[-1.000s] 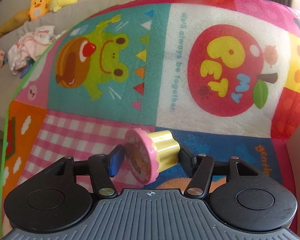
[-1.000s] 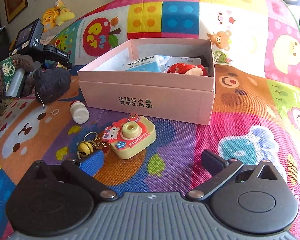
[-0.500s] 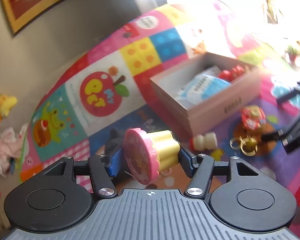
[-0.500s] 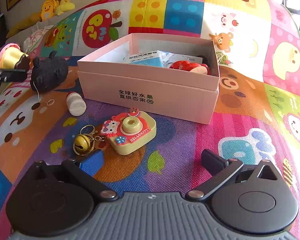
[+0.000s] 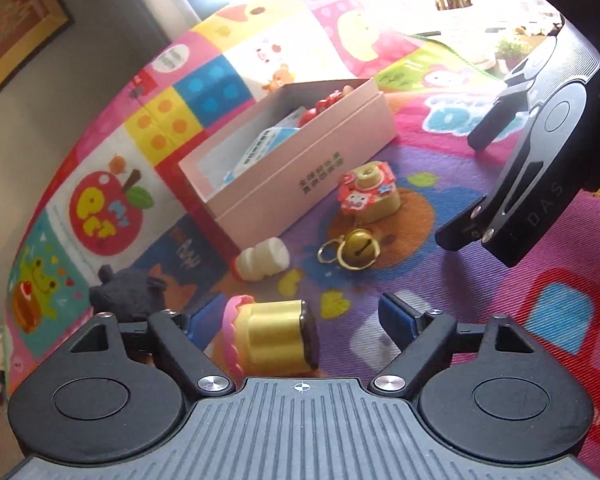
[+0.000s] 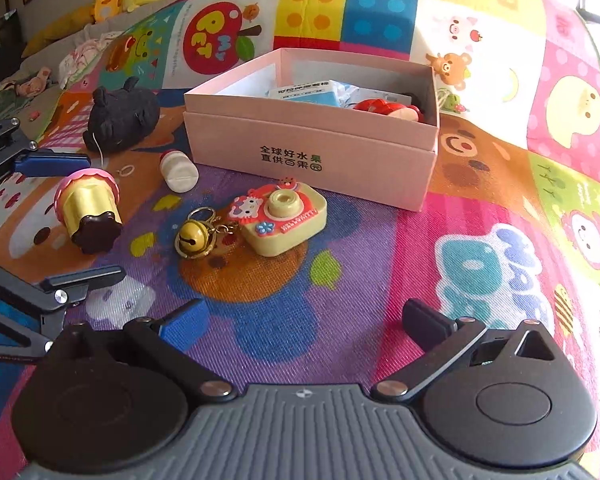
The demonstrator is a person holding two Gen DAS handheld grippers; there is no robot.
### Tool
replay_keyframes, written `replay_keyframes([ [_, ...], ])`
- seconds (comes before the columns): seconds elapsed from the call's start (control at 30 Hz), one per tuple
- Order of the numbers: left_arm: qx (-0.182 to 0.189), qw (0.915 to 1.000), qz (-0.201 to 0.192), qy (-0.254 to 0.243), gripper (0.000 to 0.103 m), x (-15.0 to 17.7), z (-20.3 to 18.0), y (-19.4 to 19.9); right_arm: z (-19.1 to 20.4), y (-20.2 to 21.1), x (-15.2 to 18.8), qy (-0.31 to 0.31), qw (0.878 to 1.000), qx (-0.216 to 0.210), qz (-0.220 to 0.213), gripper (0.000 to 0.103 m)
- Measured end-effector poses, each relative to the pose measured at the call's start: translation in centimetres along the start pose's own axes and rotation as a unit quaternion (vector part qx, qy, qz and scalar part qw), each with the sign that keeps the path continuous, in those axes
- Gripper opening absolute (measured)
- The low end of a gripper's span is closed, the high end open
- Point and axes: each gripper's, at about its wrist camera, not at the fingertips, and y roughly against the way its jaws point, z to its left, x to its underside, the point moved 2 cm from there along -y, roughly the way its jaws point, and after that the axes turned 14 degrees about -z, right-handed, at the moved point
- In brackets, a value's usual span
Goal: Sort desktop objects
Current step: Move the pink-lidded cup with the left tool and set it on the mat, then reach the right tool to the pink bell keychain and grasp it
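Left gripper (image 5: 306, 312) low over the play mat (image 6: 380, 280), fingers (image 5: 396, 314) just sprung wide; the cupcake toy (image 5: 270, 336) lies on its side between them, pink frill toward the left finger, dark end toward the right, neither pad pressing on it. From the right wrist view the same toy (image 6: 87, 208) rests on the mat at far left, between the two left fingers. Right gripper (image 6: 306, 316) hovers nearer, fingers spread wide with nothing between them. Just beyond it: a toy camera (image 6: 282, 220) with a gold bell (image 6: 192, 238) on a key ring touching its left side. A small white bottle (image 6: 178, 170) lies left of the pink box (image 6: 312, 148), near its corner. The box is open, holding a blue-and-white packet (image 6: 308, 94) and a red toy (image 6: 384, 108). A black plush (image 6: 122, 118) sits far left, beyond the cupcake.
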Motion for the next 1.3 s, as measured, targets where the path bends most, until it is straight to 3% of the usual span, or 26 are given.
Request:
replay_keyframes([
  [0.23, 0.037, 0.998, -0.016, 0.05, 0.095, -0.6, -1.3, 1.0, -1.9, 1.2, 0.6, -0.041, 0.999, 0.023, -0.015, 0.103],
  [0.4, 0.081, 0.9874, -0.01, 0.136, 0.096, -1.0, -0.4, 2.6, -1.1, 0.9, 0.8, -0.019, 0.999, 0.039, -0.015, 0.103],
  [0.53, 0.086, 0.982, -0.011, 0.168, 0.096, -0.9, -0.2, 3.8, -1.2, 1.0, 0.8, -0.022, 0.999, 0.039, -0.016, 0.103],
  [0.67, 0.026, 0.9785, -0.023, 0.203, 0.097, -0.8, 1.5, 4.5, -1.1, 1.0, 0.8, -0.02, 0.999, 0.041, -0.016, 0.103],
  [0.8, -0.053, 0.9714, 0.013, 0.231, 0.097, 0.7, 2.9, 2.9, -1.2, 0.9, 0.8, -0.019, 0.999, 0.043, -0.017, 0.103],
  [0.93, -0.057, 0.9698, 0.039, 0.234, 0.097, 1.9, 2.2, 1.3, -1.2, 0.9, 0.8, -0.019, 0.999, 0.042, -0.017, 0.103],
  [1.07, -0.105, 0.9726, 0.042, 0.204, 0.099, 2.5, 2.2, 0.7, -1.0, 0.8, 0.7, -0.013, 0.999, 0.044, -0.013, 0.103],
  [1.17, -0.136, 0.9633, 0.047, 0.227, 0.1, 3.5, 3.2, 0.5, -1.1, 0.8, 0.7, -0.014, 0.999, 0.039, -0.015, 0.103],
  [1.3, -0.135, 0.9504, 0.044, 0.277, 0.102, 4.5, 4.4, 0.9, -0.5, 0.5, 0.3, 0.019, 1.0, 0.008, -0.013, 0.103],
])
